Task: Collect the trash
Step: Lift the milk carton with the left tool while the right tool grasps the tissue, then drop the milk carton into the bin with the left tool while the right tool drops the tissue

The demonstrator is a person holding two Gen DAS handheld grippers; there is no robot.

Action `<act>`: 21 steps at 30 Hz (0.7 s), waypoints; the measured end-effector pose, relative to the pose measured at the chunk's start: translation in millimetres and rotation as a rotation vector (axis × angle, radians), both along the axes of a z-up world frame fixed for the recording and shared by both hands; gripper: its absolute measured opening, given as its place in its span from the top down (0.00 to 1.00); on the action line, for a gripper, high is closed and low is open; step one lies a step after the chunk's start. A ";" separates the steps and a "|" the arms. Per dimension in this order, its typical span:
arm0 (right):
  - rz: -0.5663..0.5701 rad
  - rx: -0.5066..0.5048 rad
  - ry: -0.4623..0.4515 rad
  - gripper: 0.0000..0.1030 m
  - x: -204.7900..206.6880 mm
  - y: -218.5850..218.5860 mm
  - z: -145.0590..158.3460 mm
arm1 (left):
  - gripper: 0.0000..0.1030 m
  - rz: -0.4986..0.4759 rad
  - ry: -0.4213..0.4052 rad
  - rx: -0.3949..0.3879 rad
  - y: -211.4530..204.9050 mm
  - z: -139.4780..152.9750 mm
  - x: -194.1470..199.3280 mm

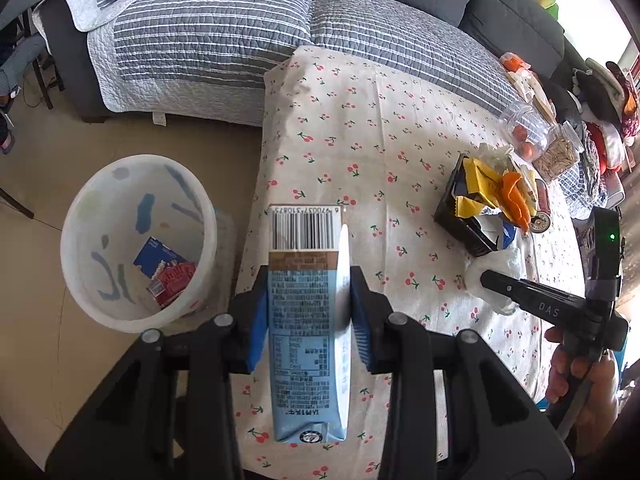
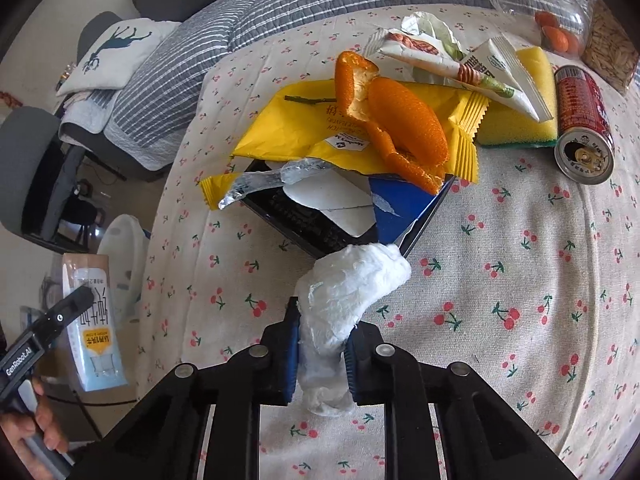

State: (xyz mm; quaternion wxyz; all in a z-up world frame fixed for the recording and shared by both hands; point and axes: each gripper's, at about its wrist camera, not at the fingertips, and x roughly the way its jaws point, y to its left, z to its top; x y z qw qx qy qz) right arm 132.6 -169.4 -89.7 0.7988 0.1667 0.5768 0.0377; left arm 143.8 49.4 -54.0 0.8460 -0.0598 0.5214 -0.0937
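1. We hold a blue drink carton (image 1: 308,320) clamped between the blue pads of the left gripper (image 1: 309,320), above the edge of the cherry-print table (image 1: 380,128), beside and above the white bin (image 1: 136,240)
2. To do this step well, we judge we should carry the carton out until it hangs over the bin's mouth, then loosen the grip so it drops in beside the red and blue packet (image 1: 166,276) already in the bin
3. The right gripper (image 2: 322,354) pinches a crumpled white tissue (image 2: 348,292), on the far side of the table from the bin, just beside the black tray (image 2: 296,216) heaped with wrappers and orange peel (image 2: 396,120)
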 end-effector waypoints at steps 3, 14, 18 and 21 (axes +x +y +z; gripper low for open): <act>0.029 -0.022 -0.035 0.86 -6.0 6.6 11.5 | 0.62 0.025 -0.027 0.007 15.6 5.0 0.2; 0.082 -0.011 -0.124 0.86 -11.2 35.3 40.5 | 0.62 0.178 -0.120 0.039 96.4 8.0 12.5; 0.104 -0.016 -0.137 0.86 -7.7 52.3 40.4 | 0.62 0.210 -0.158 0.060 114.5 -0.5 20.6; 0.120 -0.015 -0.144 0.86 -5.6 64.5 39.5 | 0.62 0.221 -0.174 0.057 125.1 -8.1 25.4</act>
